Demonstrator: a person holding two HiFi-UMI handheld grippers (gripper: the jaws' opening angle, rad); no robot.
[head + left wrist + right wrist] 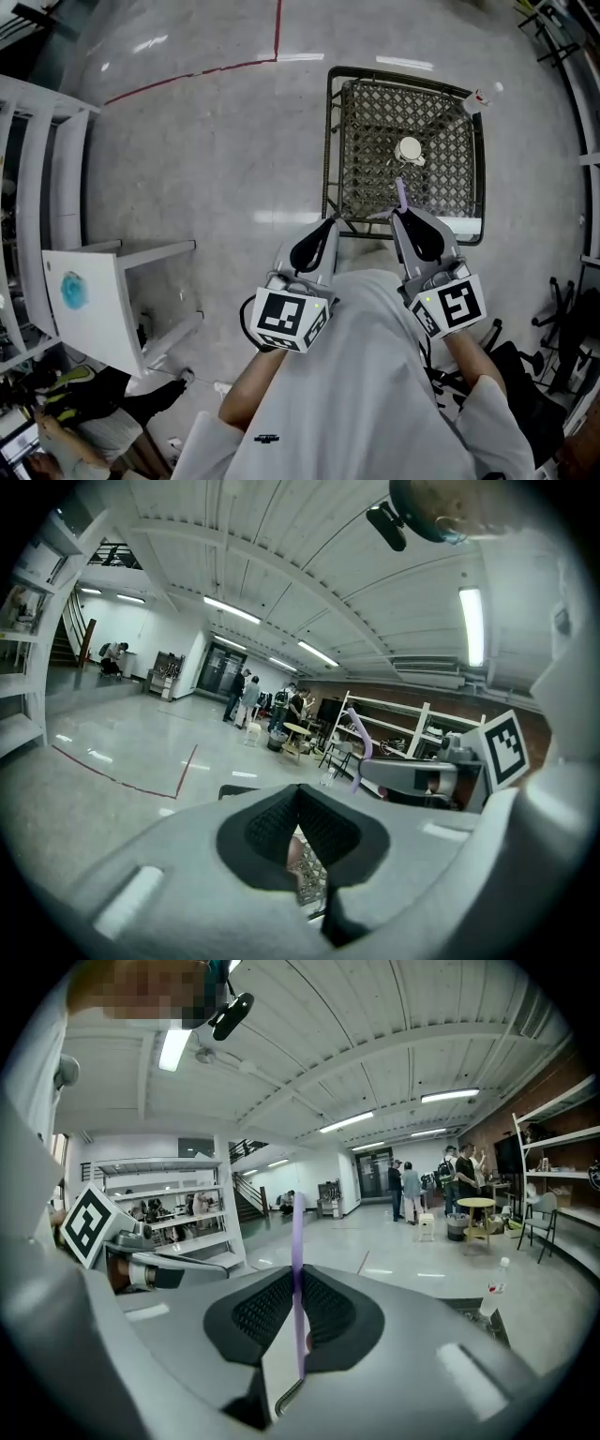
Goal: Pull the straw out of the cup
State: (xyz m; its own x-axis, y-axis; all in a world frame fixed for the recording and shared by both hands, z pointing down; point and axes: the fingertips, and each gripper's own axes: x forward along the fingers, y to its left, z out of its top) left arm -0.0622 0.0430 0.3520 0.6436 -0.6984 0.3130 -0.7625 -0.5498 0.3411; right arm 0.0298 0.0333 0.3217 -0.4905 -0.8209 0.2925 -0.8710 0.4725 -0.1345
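A white-lidded cup stands on the black metal mesh table, with no straw in it. My right gripper hangs over the table's near edge, short of the cup, and is shut on a purple straw. In the right gripper view the straw stands upright between the pads, its top poking above them. My left gripper hovers level beside the right one, jaws together with nothing held. The left gripper view shows its pads meeting at the tips, and the straw to the right.
A clear plastic bottle stands at the table's far right corner. A white shelf unit sits on the floor at left, with a seated person's legs below it. A black chair is at right. People stand far off.
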